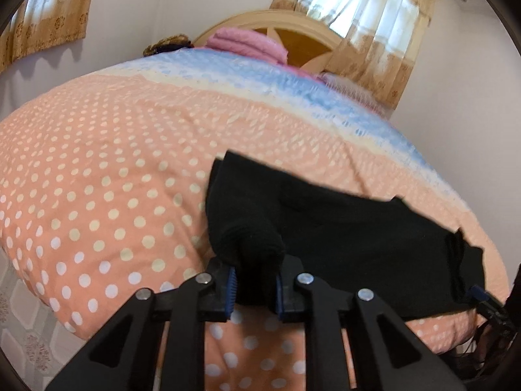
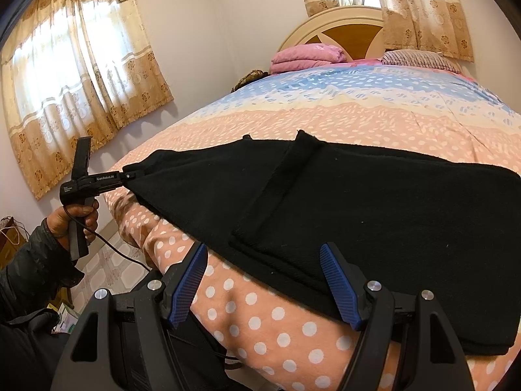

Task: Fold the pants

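Left tongs (image 1: pixel 254 288) pinch pants (image 2: pixel 374 208) at bed (image 2: pixel 260 319) edge.

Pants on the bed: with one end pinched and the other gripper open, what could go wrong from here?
1. The left gripper is shut on only a small bunch of the black pants; a pull may slip it free.
2. The right gripper is open around the near hem; lifting now would drag one side and skew the fold.
3. The pants overhang the bedspread edge and might slide off.
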Motion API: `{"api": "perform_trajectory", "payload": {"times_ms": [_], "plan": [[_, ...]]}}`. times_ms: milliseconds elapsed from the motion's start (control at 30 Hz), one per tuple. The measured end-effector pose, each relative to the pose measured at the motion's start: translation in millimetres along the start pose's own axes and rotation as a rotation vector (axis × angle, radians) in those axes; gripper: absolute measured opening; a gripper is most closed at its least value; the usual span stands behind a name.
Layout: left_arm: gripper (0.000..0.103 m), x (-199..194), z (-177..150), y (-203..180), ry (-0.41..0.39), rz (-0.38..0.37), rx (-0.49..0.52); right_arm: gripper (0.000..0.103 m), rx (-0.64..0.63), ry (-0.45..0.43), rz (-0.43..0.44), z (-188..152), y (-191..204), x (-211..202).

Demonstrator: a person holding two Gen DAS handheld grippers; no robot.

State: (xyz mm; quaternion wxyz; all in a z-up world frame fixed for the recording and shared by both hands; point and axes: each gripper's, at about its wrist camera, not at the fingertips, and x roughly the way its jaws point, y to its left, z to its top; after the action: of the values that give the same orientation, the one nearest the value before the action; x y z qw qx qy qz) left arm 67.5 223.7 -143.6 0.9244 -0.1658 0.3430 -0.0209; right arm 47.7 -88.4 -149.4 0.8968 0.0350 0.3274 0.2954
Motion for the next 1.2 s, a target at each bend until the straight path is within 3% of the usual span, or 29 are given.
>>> {"api": "perform_trajectory", "payload": {"times_ms": [200, 533, 700, 767, 833, 900, 1033, 1200], "plan": [[0.015, -34.4, 14.3, -19.0, -0.108, -0.093, 0.023, 0.073, 0.004, -0.012, -0.006, 1.2, -0.3, -4.3], [0.015, -63.7, 42.8, -72.7, -0.190, -0.209, 0.108, 0.073, 0.031, -0.066, -0.026, 11.3, -7.2, -25.9], [0.017, -50.3, 44.1, -68.7, -0.156, -0.148, 0.125, 0.073, 0.037, -0.054, -0.034, 10.5, -10.8, -23.4], [0.028, -35.6, 37.4, -56.7, -0.134, -0.063, 0.145, 0.073, 0.032, -0.048, -0.031, 10.4, -10.6, -21.8], [0.061, -19.4, 27.4, -40.4, -0.100, 0.090, 0.152, 0.073, 0.027, -0.035, -0.028, 9.4, -8.5, -19.2], [0.064, -3.2, 15.4, -14.5, -0.028, 0.165, 0.094, 0.073, 0.017, -0.027, -0.030, 7.8, -6.3, -17.1], [0.064, 5.0, -2.9, 23.1, 0.054, 0.145, -0.026, 0.073, 0.015, -0.014, -0.030, 4.1, -2.5, -12.8], [0.064, -8.0, 4.4, 12.0, 0.003, 0.110, 0.010, 0.073, 0.009, 0.004, -0.026, -0.7, 2.8, -6.5]]}}
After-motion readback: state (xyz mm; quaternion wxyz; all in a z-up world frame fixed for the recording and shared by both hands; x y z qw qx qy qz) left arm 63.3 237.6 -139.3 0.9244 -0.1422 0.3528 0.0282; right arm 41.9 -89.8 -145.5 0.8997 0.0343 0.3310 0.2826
